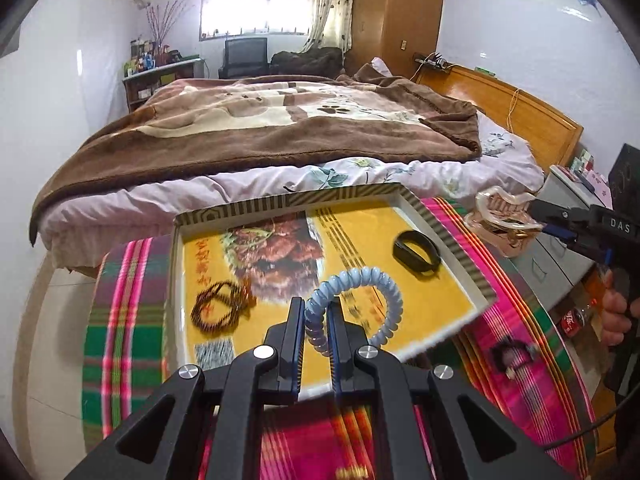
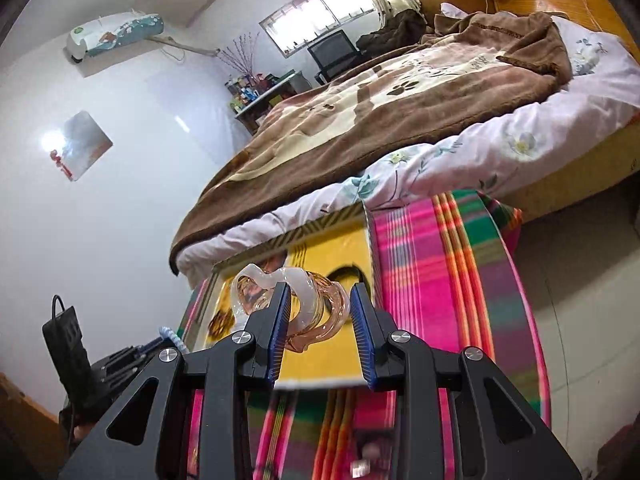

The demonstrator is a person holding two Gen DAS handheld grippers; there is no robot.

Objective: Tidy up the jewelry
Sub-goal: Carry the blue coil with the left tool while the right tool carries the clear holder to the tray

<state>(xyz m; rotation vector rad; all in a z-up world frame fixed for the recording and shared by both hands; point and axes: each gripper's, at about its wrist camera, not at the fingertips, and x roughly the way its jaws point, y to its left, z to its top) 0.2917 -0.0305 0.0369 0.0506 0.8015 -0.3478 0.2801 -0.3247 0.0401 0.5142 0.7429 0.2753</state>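
Grippers (image 1: 316, 312) clamped on coil bracelet (image 1: 360, 300), hair claw (image 2: 296, 304).

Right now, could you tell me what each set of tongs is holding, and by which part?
The left tongs pinch the blue spiral hair tie on one side of its loop. The right tongs clamp the clear pink hair claw across its curved body.
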